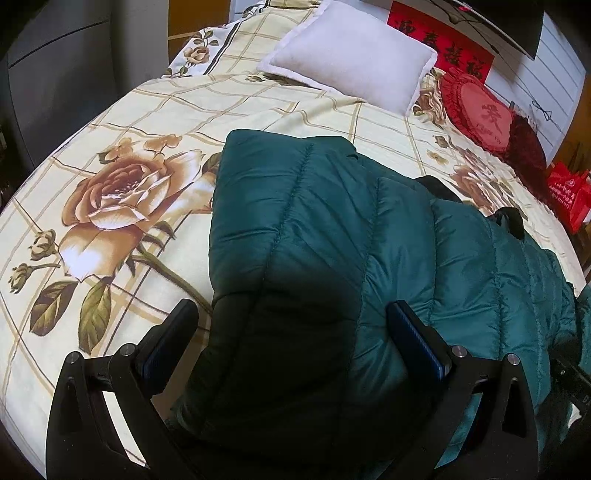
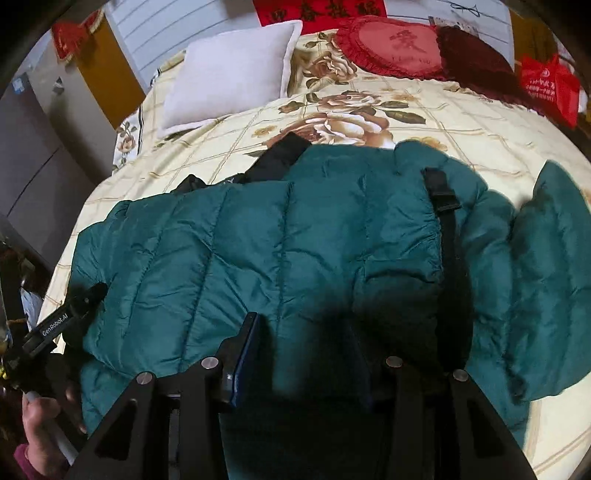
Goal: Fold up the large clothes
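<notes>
Clearly mid-fold: a teal quilted down jacket (image 1: pixel 317 236) lies across the bed (image 1: pixel 122 122), on its cream sheet printed with large roses, the near part doubled over so the quilting runs away from the cameras.

Left wrist view, left to right: the left claw (image 1: pixel 291 325) hangs low over the jacket's near end with its jaws spread wide. The blue pad (image 1: pixel 417 343) on one side rests at the fabric; the other finger stands over the sheet beside the jacket's edge. The bulk of the fold sits between them but is not pinched. Likely positioned to take hold of the whole thick edge.

Right wrist view: at far left a person's hand (image 2: pixel 40 424) holds the other tool, whose handle reads "GenRobot.AI". The right claw (image 2: pixel 306 354) is partly closed, with jacket fabric bunched in the shadow between its fingers; whether it truly grips, I cannot tell. A black strap (image 2: pixel 445 206) crosses the jacket further right.

Beyond: white pillow (image 2: pixel 232 70), red heart cushion (image 2: pixel 391 48) with one character, red banner (image 2: pixel 317 11) and red bag (image 2: pixel 550 88), lettering unreadable.
</notes>
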`<action>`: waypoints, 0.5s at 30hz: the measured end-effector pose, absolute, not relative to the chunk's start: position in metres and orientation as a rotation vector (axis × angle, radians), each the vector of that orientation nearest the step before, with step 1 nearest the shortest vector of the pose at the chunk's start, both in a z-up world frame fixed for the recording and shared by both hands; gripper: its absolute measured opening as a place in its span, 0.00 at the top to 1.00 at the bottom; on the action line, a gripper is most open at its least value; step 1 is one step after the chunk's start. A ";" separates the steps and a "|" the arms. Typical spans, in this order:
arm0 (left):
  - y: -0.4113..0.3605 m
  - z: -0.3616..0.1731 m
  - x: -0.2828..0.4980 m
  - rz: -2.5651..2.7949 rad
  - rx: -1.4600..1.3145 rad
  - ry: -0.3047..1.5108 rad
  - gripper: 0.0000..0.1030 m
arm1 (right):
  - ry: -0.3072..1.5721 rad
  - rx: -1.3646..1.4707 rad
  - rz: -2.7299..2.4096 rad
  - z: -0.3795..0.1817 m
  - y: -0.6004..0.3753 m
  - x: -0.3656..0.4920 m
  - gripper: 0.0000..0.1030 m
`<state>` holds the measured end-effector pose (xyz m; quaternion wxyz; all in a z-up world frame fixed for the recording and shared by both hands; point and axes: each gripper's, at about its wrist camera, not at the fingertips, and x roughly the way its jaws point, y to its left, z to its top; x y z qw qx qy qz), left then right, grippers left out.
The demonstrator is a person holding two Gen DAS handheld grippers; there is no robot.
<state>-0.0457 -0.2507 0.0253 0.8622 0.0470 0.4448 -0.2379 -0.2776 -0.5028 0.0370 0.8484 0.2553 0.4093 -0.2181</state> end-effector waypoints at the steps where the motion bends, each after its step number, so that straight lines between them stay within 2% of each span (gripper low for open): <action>1: -0.251 0.025 -0.046 -0.498 0.101 0.931 0.00 | 0.871 0.529 -0.464 0.038 -0.502 -0.278 0.58; 5: -0.253 0.025 -0.048 -0.491 0.111 0.920 0.00 | 0.904 0.498 -0.477 0.048 -0.495 -0.280 0.58; 10: -0.253 0.025 -0.048 -0.489 0.113 0.917 0.00 | 0.854 0.470 -0.515 0.066 -0.492 -0.294 0.58; 15: -0.253 0.025 -0.048 -0.488 0.114 0.916 0.00 | 0.915 0.510 -0.523 0.046 -0.504 -0.297 0.58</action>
